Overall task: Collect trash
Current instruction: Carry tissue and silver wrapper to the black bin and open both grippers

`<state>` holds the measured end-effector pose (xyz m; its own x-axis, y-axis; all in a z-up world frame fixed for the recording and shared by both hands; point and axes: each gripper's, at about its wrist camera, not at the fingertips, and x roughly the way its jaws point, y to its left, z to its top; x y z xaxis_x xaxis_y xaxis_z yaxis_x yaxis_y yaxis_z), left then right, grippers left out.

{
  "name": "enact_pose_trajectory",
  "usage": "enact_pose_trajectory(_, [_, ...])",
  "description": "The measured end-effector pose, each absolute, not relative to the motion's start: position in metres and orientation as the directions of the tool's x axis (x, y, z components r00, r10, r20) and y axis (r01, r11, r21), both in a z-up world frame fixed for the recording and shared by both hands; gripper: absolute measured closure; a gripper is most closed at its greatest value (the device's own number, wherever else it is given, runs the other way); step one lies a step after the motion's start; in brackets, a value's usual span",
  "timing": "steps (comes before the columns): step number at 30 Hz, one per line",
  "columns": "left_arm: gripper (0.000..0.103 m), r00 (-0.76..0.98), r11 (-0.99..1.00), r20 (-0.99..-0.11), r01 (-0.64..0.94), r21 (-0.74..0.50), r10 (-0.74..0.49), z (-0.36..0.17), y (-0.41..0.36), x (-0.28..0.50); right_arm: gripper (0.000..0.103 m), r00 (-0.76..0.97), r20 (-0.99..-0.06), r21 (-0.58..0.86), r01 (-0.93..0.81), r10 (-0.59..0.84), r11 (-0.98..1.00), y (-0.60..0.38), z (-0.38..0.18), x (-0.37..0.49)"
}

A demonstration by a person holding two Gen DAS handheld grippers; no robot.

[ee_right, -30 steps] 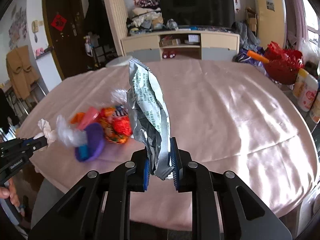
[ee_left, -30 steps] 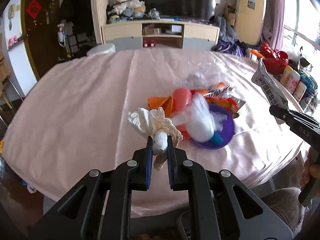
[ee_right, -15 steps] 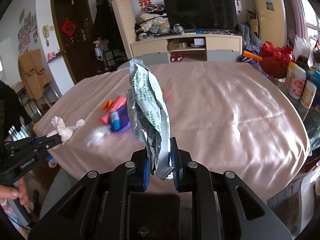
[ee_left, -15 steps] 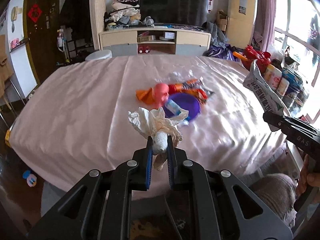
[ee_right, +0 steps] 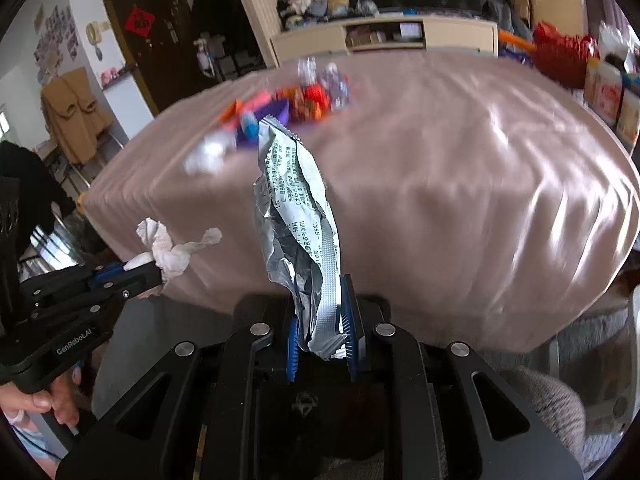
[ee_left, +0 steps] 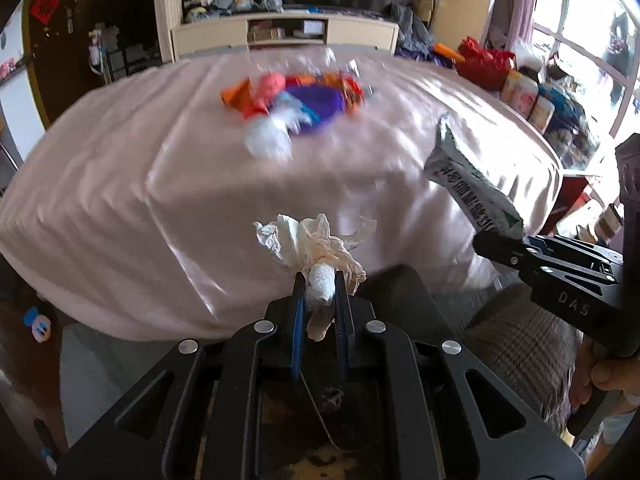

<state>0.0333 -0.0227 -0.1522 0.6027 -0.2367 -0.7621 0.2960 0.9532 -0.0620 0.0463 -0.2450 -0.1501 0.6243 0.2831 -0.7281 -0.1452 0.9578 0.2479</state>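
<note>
Here the left gripper (ee_left: 318, 280) has its two blue pads squeezed tight on a crumpled white tissue (ee_left: 316, 248). The tissue puffs out above the pads like a little flower, and a small tail of it hangs down between them. The right gripper (ee_right: 320, 320) pinches a crinkly silver wrapper (ee_right: 298, 208) by its bottom end. The wrapper stands tall above the pads and leans a bit to the left, and it has small print on it. In the left wrist view the same wrapper (ee_left: 472, 184) shows on the right side, sticking up from the other gripper's black tip, and part of a hand (ee_left: 612, 376) holds that gripper's handle at the right edge. In the right wrist view the tissue (ee_right: 168, 248) shows low on the left, and fingers (ee_right: 36, 404) grip the handle at the bottom left corner. Both grippers hang in front of the near edge of a table with a shiny pink cloth (ee_left: 120, 184), out over the floor. Farther back on the cloth lies a pile of trash (ee_left: 296, 100), well apart from both grippers. It has a purple plate, orange and red wrappers, a pink thing and a white fluffy lump, all blurry. Behind the table stands a pale cabinet (ee_left: 284, 32) with a dark screen on top.
</note>
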Motion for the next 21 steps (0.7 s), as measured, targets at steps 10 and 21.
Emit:
enact_pose_trajectory(10, [0.091,0.485,0.942,-0.835,0.318,-0.11,-0.262,-0.21,-0.034,0.018,0.084,0.511,-0.808,0.27,-0.122,0.294,0.955,-0.235,-0.203,0.028])
enact_pose_trajectory(21, [0.056,0.446,0.943,-0.86,0.315,-0.107,-0.247,-0.223,-0.031,0.019,0.063,0.484,-0.83,0.27,-0.089,0.278,0.959,-0.239,-0.208,0.032])
